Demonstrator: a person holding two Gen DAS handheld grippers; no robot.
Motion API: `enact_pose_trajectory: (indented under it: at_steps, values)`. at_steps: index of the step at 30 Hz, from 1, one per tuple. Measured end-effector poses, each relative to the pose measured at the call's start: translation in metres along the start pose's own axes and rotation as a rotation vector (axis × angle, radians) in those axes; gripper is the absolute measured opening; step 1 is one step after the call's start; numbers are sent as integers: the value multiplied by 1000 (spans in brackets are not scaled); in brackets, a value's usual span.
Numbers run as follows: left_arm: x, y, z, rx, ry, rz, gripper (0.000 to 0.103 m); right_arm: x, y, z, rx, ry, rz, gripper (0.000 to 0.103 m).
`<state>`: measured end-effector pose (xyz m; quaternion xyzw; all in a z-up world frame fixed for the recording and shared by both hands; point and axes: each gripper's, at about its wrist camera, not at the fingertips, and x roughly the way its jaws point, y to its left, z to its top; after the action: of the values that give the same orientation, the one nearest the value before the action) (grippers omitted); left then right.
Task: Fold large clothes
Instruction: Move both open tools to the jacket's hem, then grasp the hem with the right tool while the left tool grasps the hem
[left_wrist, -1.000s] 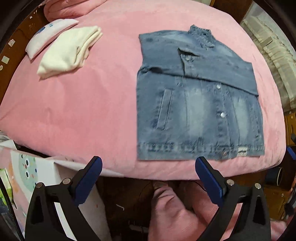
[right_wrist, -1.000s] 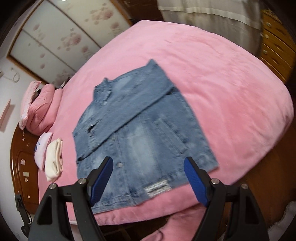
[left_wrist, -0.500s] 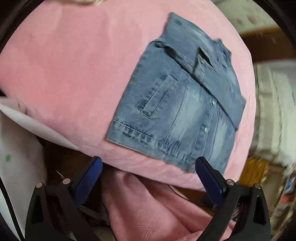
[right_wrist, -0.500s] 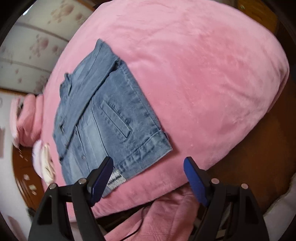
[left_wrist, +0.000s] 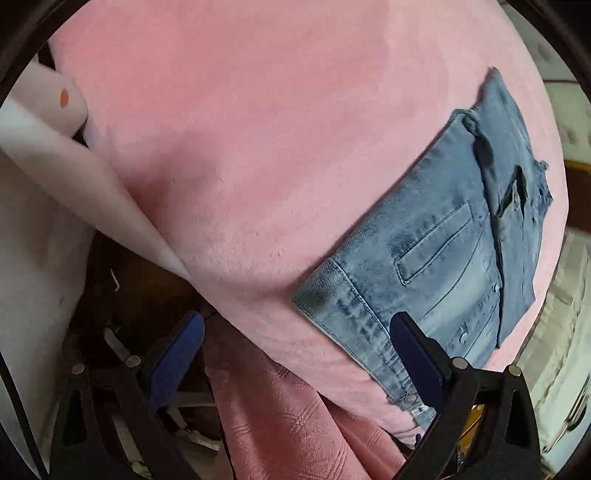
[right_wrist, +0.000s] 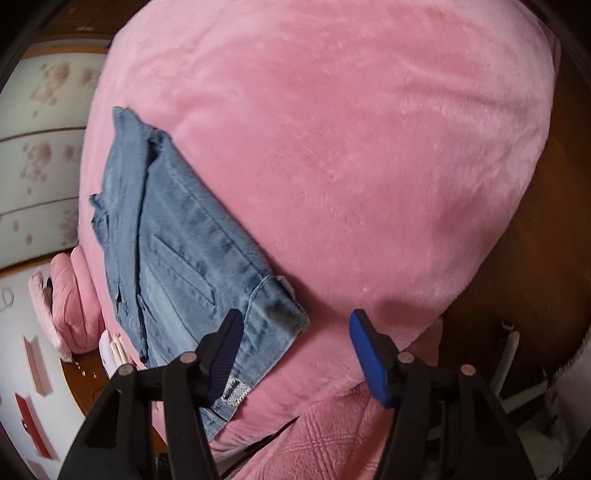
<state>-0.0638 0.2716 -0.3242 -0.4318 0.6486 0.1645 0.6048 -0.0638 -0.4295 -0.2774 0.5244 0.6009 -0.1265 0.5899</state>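
Observation:
A blue denim jacket (left_wrist: 443, 258) lies buttoned and flat on the pink plush bed cover (left_wrist: 258, 147), with a sleeve folded across its chest. My left gripper (left_wrist: 301, 354) is open just below the jacket's near left hem corner (left_wrist: 314, 299), and its right finger (left_wrist: 417, 354) overlaps the hem. In the right wrist view the same jacket (right_wrist: 177, 251) lies at the left. My right gripper (right_wrist: 297, 354) hovers at the other hem corner (right_wrist: 291, 317) with its jaws closing. The corner sits just above the gap, and neither pad presses on it.
A pink quilted cloth (left_wrist: 295, 424) hangs over the bed's front edge below both grippers. A white sheet (left_wrist: 37, 258) stands at the left. Pink pillows (right_wrist: 66, 295) and a folded cream garment (right_wrist: 114, 347) lie beyond the jacket. Brown wooden floor (right_wrist: 535, 258) shows at the right.
Both grippers have come down and rolled, closing in on the jacket's near hem corners. The right gripper's jaws have narrowed; the left's stay wide.

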Motion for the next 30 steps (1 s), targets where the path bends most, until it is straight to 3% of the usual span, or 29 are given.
enact_pose_trajectory:
  at_steps: [6,13,17,21,26,30]
  values:
    - [20,-18,8,50,10,85,100,10,20,8,-72,28,-59,55]
    - [49,-46,17,64,66,106,100,31,51,11,-193,70,-184,46]
    - [67,-71,23,135,144,133,100,40,69,12,-272,84,-262,44]
    - [87,-91,21,229,198,245,97,48,81,11,-349,95,-336,40]
    - [93,-102,12,330,187,309,78,49,86,6,-371,92,-341,30]
    - [84,-99,10,319,152,303,60,48,79,9,-314,114,-290,27]
